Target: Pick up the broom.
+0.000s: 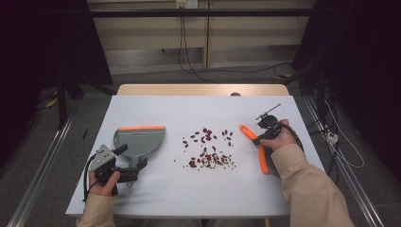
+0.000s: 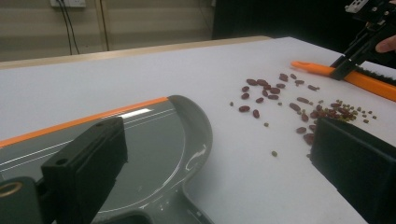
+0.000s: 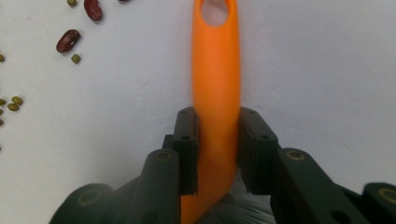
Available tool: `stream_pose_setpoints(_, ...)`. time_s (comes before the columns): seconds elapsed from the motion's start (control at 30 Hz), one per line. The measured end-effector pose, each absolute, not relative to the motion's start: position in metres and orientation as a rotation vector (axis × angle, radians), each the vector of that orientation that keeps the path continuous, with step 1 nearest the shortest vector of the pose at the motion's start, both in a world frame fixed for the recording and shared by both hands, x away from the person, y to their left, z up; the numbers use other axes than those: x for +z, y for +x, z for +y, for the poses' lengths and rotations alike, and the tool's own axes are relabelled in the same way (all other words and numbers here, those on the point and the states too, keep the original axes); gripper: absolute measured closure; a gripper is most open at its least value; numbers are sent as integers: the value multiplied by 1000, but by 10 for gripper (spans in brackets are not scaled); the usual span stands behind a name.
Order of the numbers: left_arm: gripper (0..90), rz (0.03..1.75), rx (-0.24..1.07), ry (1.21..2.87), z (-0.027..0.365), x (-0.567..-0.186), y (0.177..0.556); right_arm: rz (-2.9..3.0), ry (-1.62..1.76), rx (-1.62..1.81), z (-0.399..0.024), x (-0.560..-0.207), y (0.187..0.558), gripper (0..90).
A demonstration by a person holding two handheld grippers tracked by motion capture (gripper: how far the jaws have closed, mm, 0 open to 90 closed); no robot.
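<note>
Your dustpan [image 1: 139,142] is the largest piece: smooth grey plastic, glossy in the left gripper view, with an orange lip, lying flat toward the table's [image 1: 156,106] left edge. Your left gripper [image 1: 124,171] sits at its handle, which the jaws hide; I cannot tell whether they pinch it. The brush [image 1: 259,149] lies near the right edge, its slim orange handle ending in a hanging hole, its dark bristles partly covered by your hand. Your right gripper [image 3: 217,154] pinches that handle, pads pressed on both sides. Red and small green beans [image 1: 208,150] are scattered mid-table.
</note>
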State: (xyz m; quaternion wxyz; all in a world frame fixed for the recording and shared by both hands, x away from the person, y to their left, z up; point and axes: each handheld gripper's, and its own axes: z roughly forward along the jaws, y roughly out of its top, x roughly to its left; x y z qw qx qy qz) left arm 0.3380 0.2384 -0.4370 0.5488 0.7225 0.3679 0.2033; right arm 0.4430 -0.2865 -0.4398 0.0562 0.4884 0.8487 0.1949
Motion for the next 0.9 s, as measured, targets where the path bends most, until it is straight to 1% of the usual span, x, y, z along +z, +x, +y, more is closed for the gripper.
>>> stream_pose_setpoints(0.27,39,873,483,1701,239,-436,338,2544,1466,580,-284,-439,439,710)
stream_pose_setpoints(0.43,39,873,482,1705,239,-436,338,2505,1464,642,-285,-436,435,710)
stream_pose_setpoints(0.73,39,870,490,1705,238,-436,338,2418,1454,805,-296,-423,426,709)
stream_pose_setpoints(0.77,39,868,488,1707,238,-436,338,2382,1447,876,-301,-419,420,709)
stream_pose_setpoints(0.87,39,867,490,1703,238,-435,337,2340,1432,937,-305,-414,413,709)
stream_pose_setpoints(0.9,39,866,494,1705,238,-435,337,2267,1410,1008,-311,-411,403,709)
